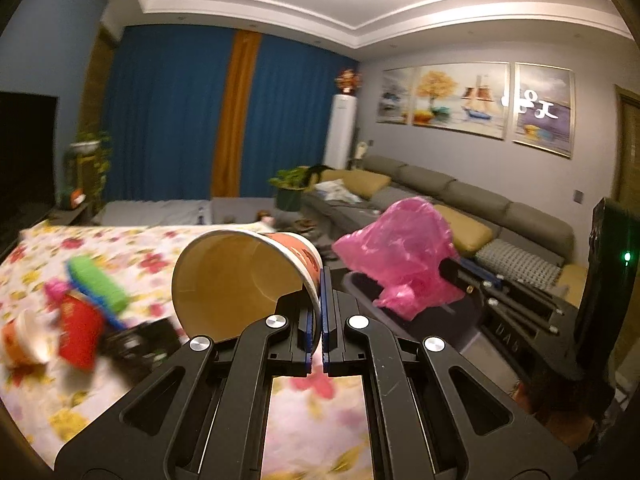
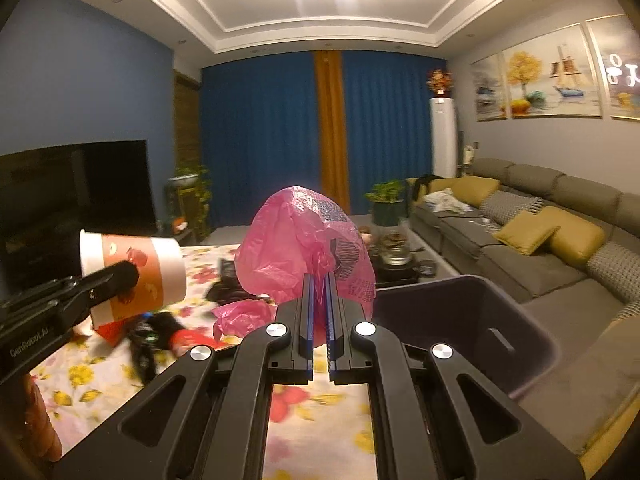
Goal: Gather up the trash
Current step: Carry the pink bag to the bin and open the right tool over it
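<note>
Left gripper [image 1: 321, 280] pinches the paper cup [image 1: 244, 280] by its rim. Right gripper [image 2: 319, 284] pinches the pink bag [image 2: 308, 240], both just left of the bin [image 2: 480, 320].

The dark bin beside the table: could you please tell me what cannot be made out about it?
- Its inside: left wrist view, the pink bag covers the dark bin.
- Its bottom: right wrist view, too dark inside the bin.
- Its base: both views, hidden below its rim.

The paper cup [image 2: 132, 276] hangs above the table [image 2: 320, 404], left of the plastic bag [image 2: 304, 240]; the bin [image 2: 480, 320] stands right of the table, the sofa [image 2: 540, 240] beyond it
</note>
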`<state>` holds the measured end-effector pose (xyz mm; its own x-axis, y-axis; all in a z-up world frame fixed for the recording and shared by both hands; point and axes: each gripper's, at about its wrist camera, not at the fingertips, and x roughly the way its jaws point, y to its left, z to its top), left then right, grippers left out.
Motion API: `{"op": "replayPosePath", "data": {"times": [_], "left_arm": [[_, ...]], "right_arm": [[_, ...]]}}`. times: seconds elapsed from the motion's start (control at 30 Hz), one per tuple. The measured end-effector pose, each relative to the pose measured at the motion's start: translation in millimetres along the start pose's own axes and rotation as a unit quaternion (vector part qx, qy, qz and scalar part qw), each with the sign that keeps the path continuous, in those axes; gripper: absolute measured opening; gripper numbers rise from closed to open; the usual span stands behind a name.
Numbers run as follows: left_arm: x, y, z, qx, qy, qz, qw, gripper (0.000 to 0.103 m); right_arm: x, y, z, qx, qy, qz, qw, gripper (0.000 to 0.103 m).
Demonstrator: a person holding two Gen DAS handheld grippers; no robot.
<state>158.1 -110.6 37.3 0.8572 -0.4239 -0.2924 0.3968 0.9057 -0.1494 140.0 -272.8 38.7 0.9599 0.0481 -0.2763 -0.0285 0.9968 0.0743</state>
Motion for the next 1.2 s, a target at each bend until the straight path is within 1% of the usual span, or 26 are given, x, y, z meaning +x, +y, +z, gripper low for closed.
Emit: {"op": "replayPosePath", "data": {"times": [0.23,0.33,0.43,0.57,0.8,1.0,1.2], "left_arm": [[49,-55,5,0.02,0.005,-0.055,0.9983,0.002],[67,-69,2,0.025,0.012,-0.071,0.9971,0.002],[87,-82,-2,0.028,0.02,-0.088,0.9956,0.002],[106,-97,-5,0.03,0.025,-0.101,0.9941,0.002],[128,-104,-8,0.029,0.03,-0.113,0.9928,0.002],[146,-110,-9,0.029,0.035,-0.112,0.9926,0.002],[157,-115,-11,0.025,0.042,-0.118,0.9918,0.002]], "right_arm": [[-11,-50,-1,0.021,-0.007,-0.055,0.998,0.006],[-13,-67,-4,0.031,-0.01,-0.073,0.997,0.006],[-15,-80,-7,0.042,-0.011,-0.084,0.996,0.006],[-14,-96,-9,0.05,-0.011,-0.093,0.994,0.006],[-2,-107,-10,0.056,-0.01,-0.102,0.993,0.006],[7,-99,-13,0.059,-0.008,-0.105,0.993,0.006],[14,-107,-11,0.064,-0.007,-0.102,0.993,0.006]]}}
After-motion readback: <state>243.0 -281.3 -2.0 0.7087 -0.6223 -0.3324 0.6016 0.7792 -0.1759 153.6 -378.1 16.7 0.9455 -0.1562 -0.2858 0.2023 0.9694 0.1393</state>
